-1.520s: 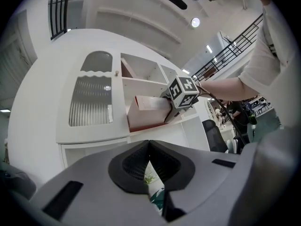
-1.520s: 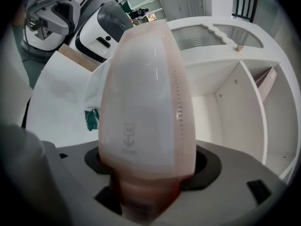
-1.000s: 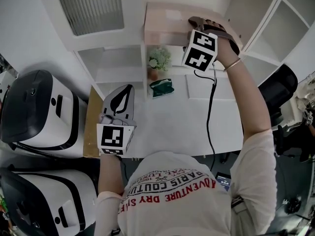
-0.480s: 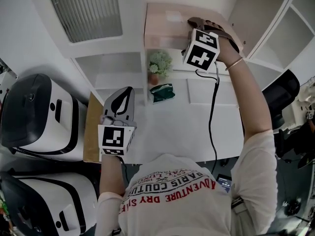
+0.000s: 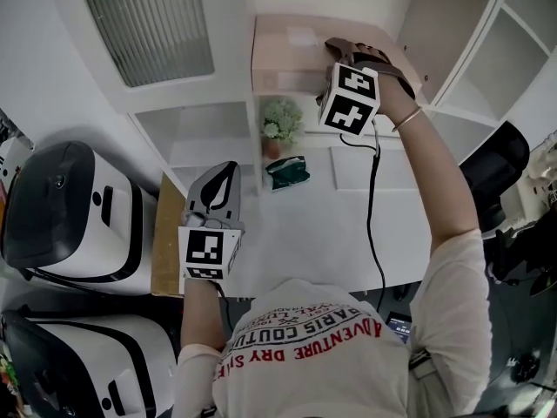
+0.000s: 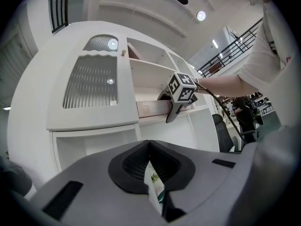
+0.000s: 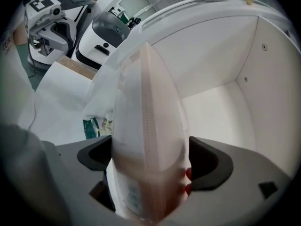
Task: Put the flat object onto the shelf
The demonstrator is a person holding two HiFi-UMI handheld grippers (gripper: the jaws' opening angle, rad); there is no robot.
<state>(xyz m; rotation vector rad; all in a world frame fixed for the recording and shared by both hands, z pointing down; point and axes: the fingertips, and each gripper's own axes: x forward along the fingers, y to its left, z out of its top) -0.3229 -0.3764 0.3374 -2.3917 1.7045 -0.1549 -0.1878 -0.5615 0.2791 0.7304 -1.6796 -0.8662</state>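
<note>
Arm raised to shelf (image 7: 221,108), right claw (image 7: 150,161) just opening around flat pack (image 7: 146,121); left claw (image 6: 149,147) level, closed.

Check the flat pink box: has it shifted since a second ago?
No. In the head view the flat pink box still sits just above the potted plant.

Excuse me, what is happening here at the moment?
A person works with two hand-held grippers. The right hand-held gripper is up at the white shelf with a flat pink pack between its jaws. The jaws have just been opening, and the pads do not seem to press on the pack. The left hand-held gripper is shut and empty above the white table.
</note>
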